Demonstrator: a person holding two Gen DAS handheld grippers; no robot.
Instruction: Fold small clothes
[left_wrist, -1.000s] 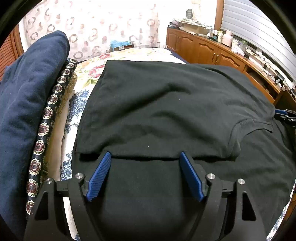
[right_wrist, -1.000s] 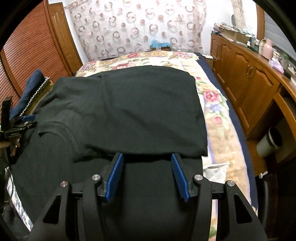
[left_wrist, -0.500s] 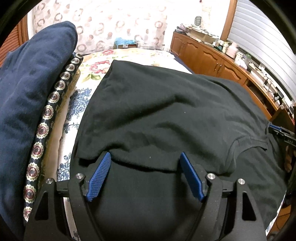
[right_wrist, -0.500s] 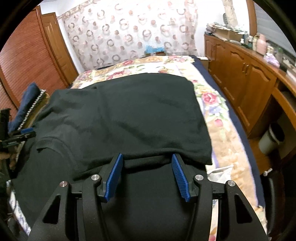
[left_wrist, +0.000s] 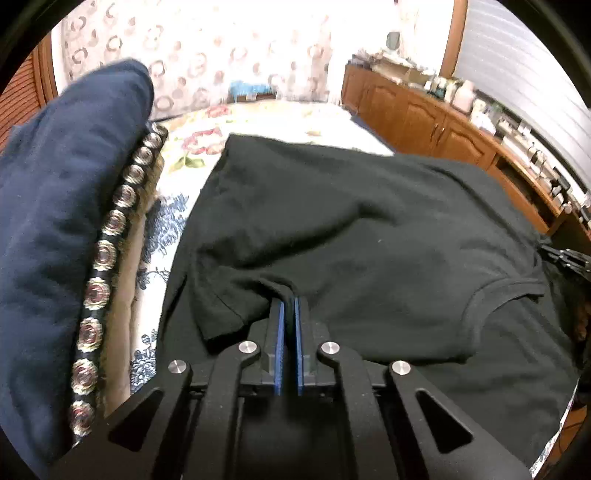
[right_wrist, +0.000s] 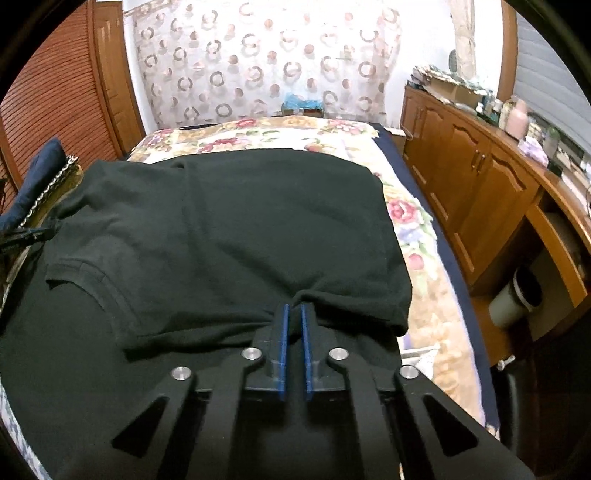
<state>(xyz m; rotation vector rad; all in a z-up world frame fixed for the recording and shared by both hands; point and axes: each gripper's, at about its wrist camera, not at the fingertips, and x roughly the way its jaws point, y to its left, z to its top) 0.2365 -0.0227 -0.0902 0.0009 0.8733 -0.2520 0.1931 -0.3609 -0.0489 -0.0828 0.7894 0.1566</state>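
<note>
garment: a black t-shirt (left_wrist: 369, 229) lies spread on a flower-printed bed cover (right_wrist: 413, 221); its near part is already doubled over, so a folded edge runs across just ahead of both claws.
left gripper: the left gripper (left_wrist: 289, 301) has just been closing, and its blue pads now stand nearly together with a ridge of the black cloth pinched up between the tips, near the left end of the folded edge.
right gripper: the right gripper (right_wrist: 293, 306) has just been closing too; its pads are drawn in on a small bunch of the same edge, close to the shirt's right side.
neckline: the ribbed collar (left_wrist: 491, 295) sits between the two holds, curving under the top layer.
weight and feel: judged light and fully limp; thin knit, no stiffness, so anything not held will sag and drag.
grip quality: cloth on ribbed pads should not slip much, but only a small tuck is caught, and a quick tug could pull out one layer.
where to hold: the folded edge near each side, as now, taking both layers; the two holds well apart keep the edge taut.
risk: uneven lifting would skew the fold, and the loose sleeve corner (left_wrist: 218, 325) beside the left claw may flop out.
neighbours: a navy pillow (left_wrist: 66, 206) lies along the left of the bed, near the shirt but apart from it.
</note>
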